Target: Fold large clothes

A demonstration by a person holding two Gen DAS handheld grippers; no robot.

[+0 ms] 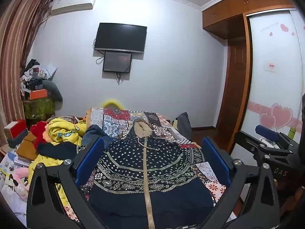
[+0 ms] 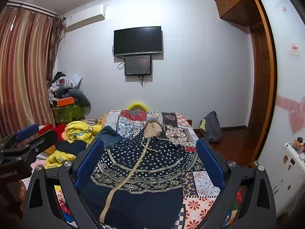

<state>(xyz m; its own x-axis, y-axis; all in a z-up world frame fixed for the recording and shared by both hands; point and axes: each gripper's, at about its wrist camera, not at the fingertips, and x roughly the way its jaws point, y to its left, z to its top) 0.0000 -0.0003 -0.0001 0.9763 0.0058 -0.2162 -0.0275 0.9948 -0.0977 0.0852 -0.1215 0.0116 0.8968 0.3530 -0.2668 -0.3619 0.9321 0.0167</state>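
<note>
A dark navy hooded jacket (image 1: pixel 148 164) with white dots, patterned bands, a tan zipper and a tan-lined hood lies flat on the patchwork bedspread (image 1: pixel 133 118), hood away from me. It also shows in the right wrist view (image 2: pixel 143 164). My left gripper (image 1: pixel 152 158) is open and empty, held above the jacket's lower half. My right gripper (image 2: pixel 150 158) is open and empty above the same jacket. The right gripper shows at the right of the left wrist view (image 1: pixel 266 143); the left gripper shows at the left of the right wrist view (image 2: pixel 28 139).
A heap of yellow, red and dark clothes (image 1: pixel 61 139) lies on the bed's left side. A cluttered stand (image 1: pixel 38 95) is by the curtain. A grey bag (image 2: pixel 211 126) sits on the floor to the right. A wardrobe (image 1: pixel 238 76) lines the right wall.
</note>
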